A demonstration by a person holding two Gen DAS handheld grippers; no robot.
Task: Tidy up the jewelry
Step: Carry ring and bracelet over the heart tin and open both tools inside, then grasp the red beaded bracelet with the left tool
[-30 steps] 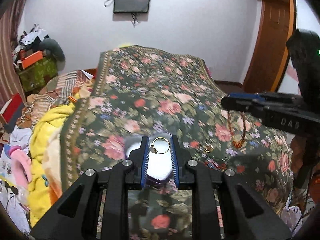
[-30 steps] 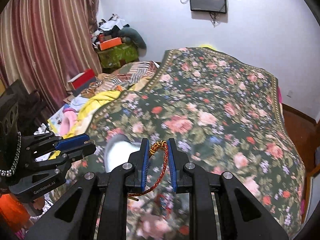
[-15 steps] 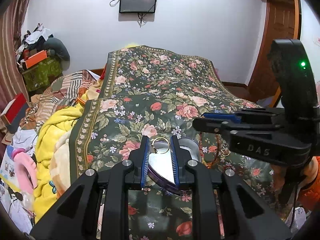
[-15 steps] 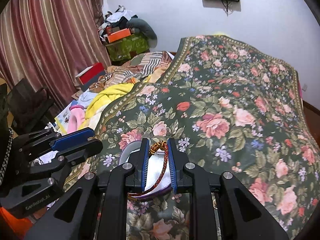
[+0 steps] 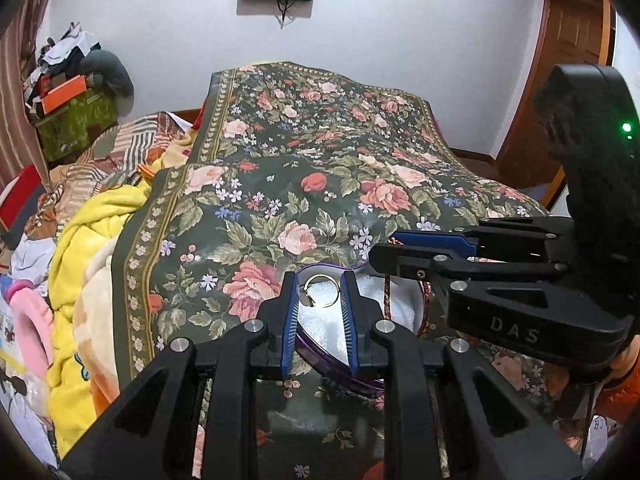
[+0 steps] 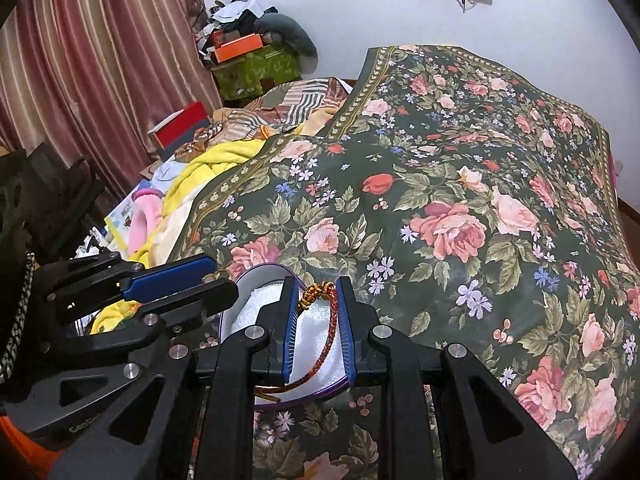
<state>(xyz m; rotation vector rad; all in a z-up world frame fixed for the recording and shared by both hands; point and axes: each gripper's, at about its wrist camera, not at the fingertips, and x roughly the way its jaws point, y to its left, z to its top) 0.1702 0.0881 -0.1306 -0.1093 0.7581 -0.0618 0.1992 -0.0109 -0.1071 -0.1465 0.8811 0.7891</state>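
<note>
Two grippers hang close together over a white-lined case (image 5: 320, 328) with a purple rim, lying on the floral bedspread (image 5: 320, 184). The left gripper (image 5: 320, 300) has its jaws nearly closed, pinching a gold ring (image 5: 322, 291) above the lining. The right gripper (image 6: 318, 300) has its jaws equally narrow, gripping a red-and-gold braided bracelet (image 6: 326, 340) by its knotted end; the cord trails down over the case. Raised letters "DAS" (image 5: 514, 330) show on the right gripper's body in the left view; partial lettering starting "Gen" (image 6: 82, 426) shows on the left gripper in the right view.
</note>
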